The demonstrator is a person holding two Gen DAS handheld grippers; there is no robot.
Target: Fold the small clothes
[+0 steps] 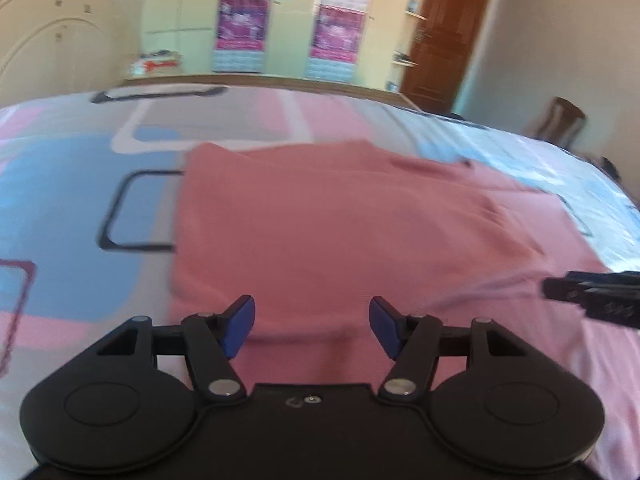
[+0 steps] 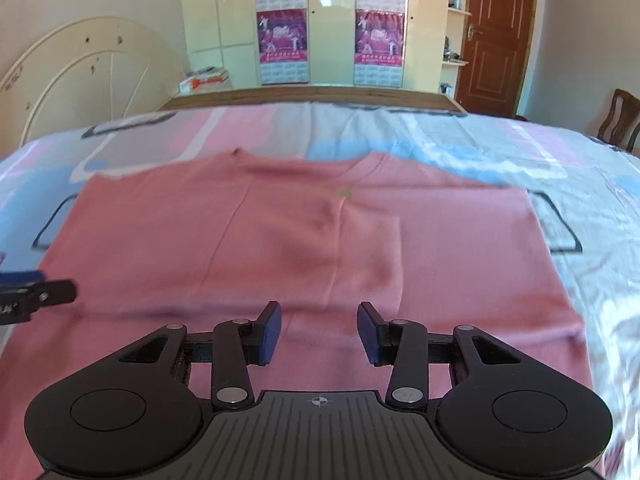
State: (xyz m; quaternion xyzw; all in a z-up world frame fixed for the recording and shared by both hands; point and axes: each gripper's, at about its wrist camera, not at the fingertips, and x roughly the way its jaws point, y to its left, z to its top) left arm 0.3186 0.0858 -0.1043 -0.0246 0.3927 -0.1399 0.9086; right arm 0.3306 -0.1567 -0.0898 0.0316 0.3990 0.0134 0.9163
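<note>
Ahead of both tongs, on the patterned bed: a garment awaiting its fold.

The flat pink knit garment point(image 2: 304, 240) lay spread on the pastel bedsheet point(image 2: 520, 152), long axis crosswise, near hem just beyond the left tongs point(image 1: 312, 328) and right tongs point(image 2: 319, 332); both stood apart, empty, about equally near.

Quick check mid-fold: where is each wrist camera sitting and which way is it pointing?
Left wrist: behind the open left gripper, low over the garment, facing the wardrobe; the right gripper's tip enters at right.
Right wrist: behind the open right gripper, same heading; the left gripper's tip enters at left.
Shared: garment, bed, wardrobe, door.
</note>
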